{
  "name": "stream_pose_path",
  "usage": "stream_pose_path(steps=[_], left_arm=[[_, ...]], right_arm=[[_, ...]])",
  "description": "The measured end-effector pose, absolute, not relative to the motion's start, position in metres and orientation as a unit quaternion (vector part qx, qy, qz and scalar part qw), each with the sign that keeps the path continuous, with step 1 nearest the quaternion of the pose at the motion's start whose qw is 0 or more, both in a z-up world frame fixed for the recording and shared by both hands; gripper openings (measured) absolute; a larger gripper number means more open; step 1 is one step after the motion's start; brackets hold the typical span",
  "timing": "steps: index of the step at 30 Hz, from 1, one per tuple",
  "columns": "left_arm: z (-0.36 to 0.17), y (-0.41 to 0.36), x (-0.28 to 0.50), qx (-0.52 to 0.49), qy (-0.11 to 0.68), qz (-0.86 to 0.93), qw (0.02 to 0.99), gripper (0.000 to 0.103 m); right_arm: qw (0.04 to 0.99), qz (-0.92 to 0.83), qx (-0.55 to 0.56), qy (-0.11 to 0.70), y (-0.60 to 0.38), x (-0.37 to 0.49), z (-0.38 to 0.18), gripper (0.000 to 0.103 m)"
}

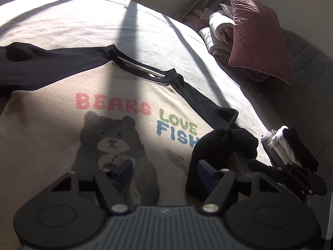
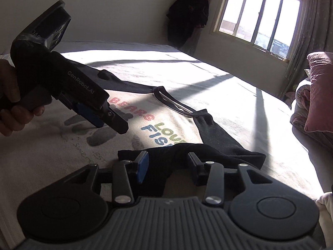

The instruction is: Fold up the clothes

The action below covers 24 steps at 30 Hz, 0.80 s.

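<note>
Right wrist: left hand-held gripper [image 2: 116, 123] tilted down over shirt [image 2: 166, 112].

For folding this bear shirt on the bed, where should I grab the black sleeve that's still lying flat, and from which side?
Probably take the flat black sleeve at its cuff end, coming from outside the shirt toward the body. It lies stretched straight away from the collar, so pinching the free end lets it swing over the bear print. The cuff itself is out of frame.
</note>
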State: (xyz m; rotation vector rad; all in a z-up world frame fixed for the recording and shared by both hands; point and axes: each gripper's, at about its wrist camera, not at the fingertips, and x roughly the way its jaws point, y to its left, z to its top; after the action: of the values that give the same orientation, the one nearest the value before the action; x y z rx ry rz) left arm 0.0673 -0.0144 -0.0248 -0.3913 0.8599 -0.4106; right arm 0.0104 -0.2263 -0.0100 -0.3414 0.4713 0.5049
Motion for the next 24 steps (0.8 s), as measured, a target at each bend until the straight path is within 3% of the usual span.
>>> stream_pose_path(steps=[3,13,14,15,16,24], left_arm=[[-0.025,-0.013,0.068,-0.193,0.412,-0.198,0.868,0.065],[-0.026,-0.012,0.067,-0.201,0.413,-0.199,0.866,0.065],[-0.025,-0.011,0.068,-0.202,0.413,-0.199,0.866,0.065],[-0.025,-0.010,0.068,-0.204,0.412,-0.200,0.865,0.065],[-0.025,-0.009,0.069,-0.204,0.411,-0.199,0.866,0.065],[-0.013,-0.017,0.080,-0.187,0.385,-0.204,0.880,0.065]], right_arm=[[0.919,0.279,-0.158,0.229,-0.219,0.006,-0.009,0.034],[0.906,0.263,-0.174,0.284,-0.194,0.015,-0.045,0.033],[0.909,0.255,-0.166,0.285,-0.195,0.017,-0.045,0.031],[0.912,0.248,-0.158,0.285,-0.196,0.018,-0.045,0.015],[0.915,0.241,-0.150,0.286,-0.196,0.020,-0.045,0.007],[0.959,0.155,-0.044,0.233,-0.265,0.019,0.035,0.007]])
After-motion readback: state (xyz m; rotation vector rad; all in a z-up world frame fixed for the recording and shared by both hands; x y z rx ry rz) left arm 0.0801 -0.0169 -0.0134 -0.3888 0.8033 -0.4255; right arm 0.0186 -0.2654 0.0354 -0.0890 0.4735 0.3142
